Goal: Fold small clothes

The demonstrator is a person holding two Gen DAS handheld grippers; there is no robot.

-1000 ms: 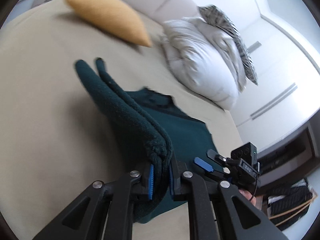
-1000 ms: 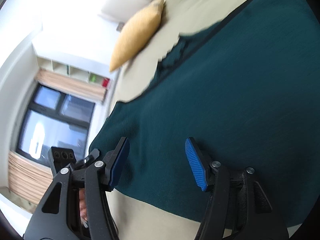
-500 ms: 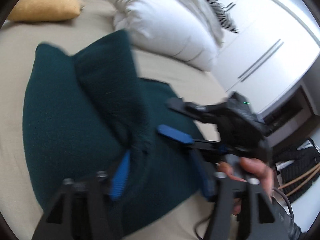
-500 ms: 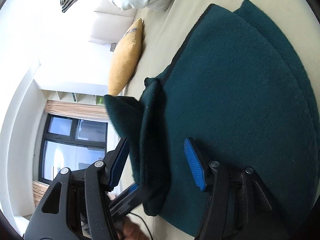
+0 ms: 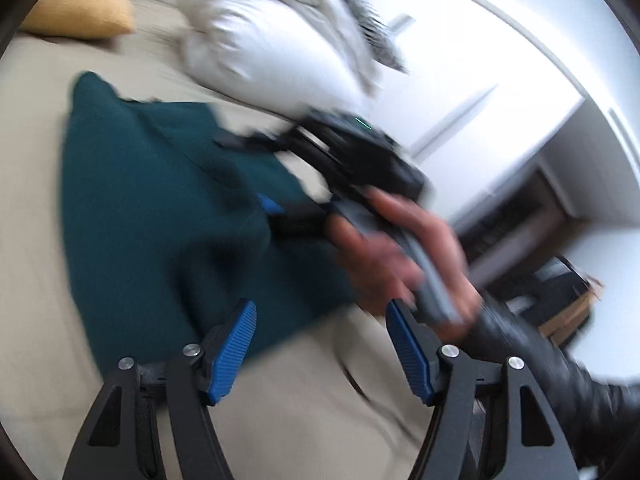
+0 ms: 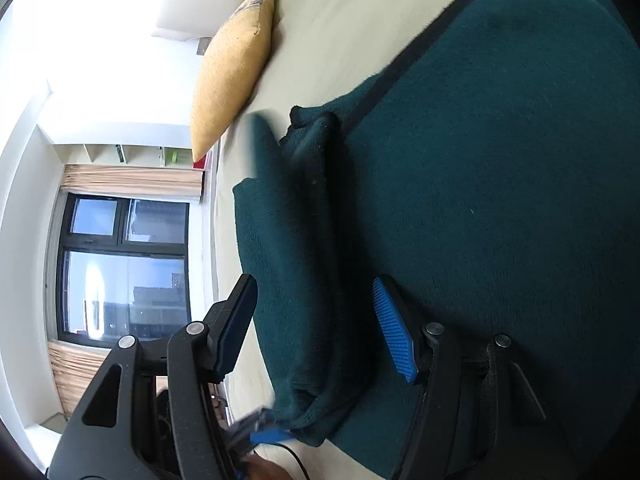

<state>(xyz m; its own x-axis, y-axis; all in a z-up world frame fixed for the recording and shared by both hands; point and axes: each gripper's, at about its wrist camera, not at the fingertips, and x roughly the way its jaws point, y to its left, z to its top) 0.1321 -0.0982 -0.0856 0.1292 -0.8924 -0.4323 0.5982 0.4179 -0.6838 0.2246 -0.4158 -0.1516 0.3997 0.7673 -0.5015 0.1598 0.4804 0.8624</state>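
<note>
the dark green garment (image 6: 500, 184) is lying spread on the beige bed (image 5: 36, 208), with a folded strip of its own cloth lying doubled on top along its left side in the right wrist view. the left gripper (image 5: 320, 350) is hovering over the near edge of the garment, its jaws standing apart with nothing between them; only bare bed and the cloth's edge are showing through the gap. the right gripper (image 6: 316, 328) is straddling the folded strip, its jaws opening, the cloth lying between them but neither blue pad pressing on it. in the blurred left wrist view the right hand (image 5: 404, 256) is gripping its tool over the right side of the garment. a yellow cushion (image 6: 232, 68) is lying at the far end of the bed, and a white pillow (image 5: 276, 40) is sitting just beyond the garment.
</note>
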